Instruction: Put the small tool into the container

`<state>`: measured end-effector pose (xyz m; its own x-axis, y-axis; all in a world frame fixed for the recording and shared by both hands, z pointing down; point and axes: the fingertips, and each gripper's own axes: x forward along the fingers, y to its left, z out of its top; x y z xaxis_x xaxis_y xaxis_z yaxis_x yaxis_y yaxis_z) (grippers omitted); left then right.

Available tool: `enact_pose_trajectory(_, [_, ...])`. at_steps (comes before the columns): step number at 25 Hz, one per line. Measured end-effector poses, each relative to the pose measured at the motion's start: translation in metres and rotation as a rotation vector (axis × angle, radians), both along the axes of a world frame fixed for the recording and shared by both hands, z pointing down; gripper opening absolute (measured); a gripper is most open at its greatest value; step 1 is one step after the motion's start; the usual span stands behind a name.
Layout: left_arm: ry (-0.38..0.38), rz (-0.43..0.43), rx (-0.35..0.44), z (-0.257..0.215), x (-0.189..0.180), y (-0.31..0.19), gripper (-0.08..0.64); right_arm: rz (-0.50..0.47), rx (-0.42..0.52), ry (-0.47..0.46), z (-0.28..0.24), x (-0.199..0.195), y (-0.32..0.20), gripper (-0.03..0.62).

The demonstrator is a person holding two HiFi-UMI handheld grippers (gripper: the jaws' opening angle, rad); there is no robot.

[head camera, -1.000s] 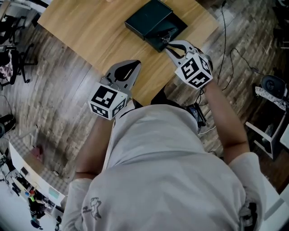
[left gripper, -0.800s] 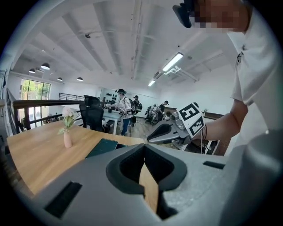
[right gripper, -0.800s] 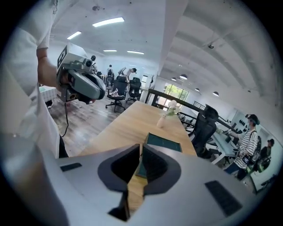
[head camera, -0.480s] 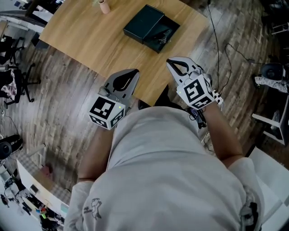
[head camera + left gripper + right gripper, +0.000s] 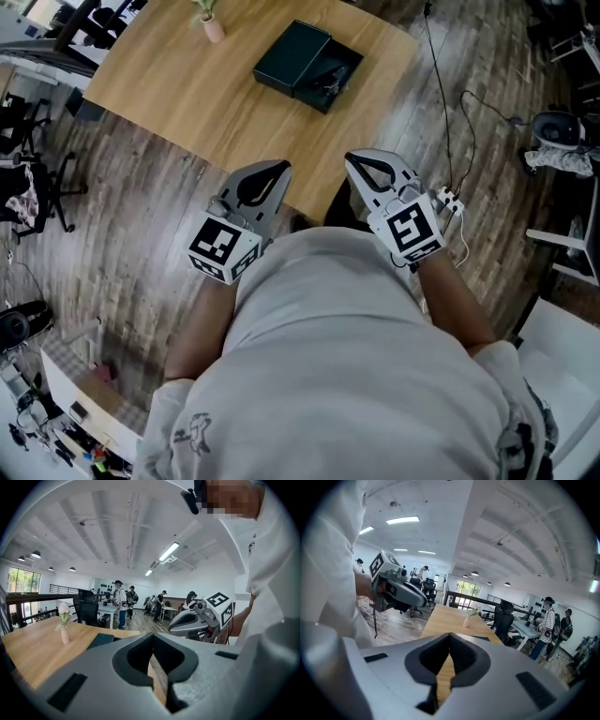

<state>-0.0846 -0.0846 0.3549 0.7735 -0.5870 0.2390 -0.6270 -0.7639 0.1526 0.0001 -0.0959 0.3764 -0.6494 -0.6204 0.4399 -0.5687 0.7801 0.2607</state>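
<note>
A dark box [image 5: 292, 54] lies on the wooden table [image 5: 187, 84], and its open half [image 5: 330, 77] holds a small dark tool with metal glints. Both grippers hover near my chest, off the table's near edge and well short of the box. My left gripper [image 5: 278, 168] is shut with nothing between its jaws, as the left gripper view [image 5: 152, 637] shows. My right gripper [image 5: 352, 157] is likewise shut and empty [image 5: 450, 635]. Each gripper shows in the other's view: the right gripper [image 5: 196, 620] and the left gripper [image 5: 396, 592].
A small vase with a plant [image 5: 210, 23] stands at the table's far side. Cables [image 5: 448, 103] trail over the wooden floor to the right. Office chairs [image 5: 33, 192] stand at the left, and several people stand at desks [image 5: 119, 604] in the distance.
The right gripper has drawn back from the box's open half toward my body. The left gripper has also pulled back and risen. The table now sits farther away in the head view.
</note>
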Motion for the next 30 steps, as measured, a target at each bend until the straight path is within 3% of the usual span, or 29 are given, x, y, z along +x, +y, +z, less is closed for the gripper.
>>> enact_pose_trajectory(12, [0.026, 0.037, 0.026, -0.009, 0.017, 0.008, 0.006, 0.067, 0.015, -0.012, -0.014, 0.020, 0.025, 0.006])
enact_pose_trajectory(20, [0.029, 0.004, 0.043, -0.021, 0.038, 0.011, 0.006, 0.030, 0.002, -0.038, -0.023, 0.046, 0.029, 0.006])
enact_pose_trajectory(30, [0.012, -0.098, 0.054, -0.030, 0.103, 0.019, 0.006, -0.076, 0.007, -0.101, -0.032, 0.116, 0.034, 0.006])
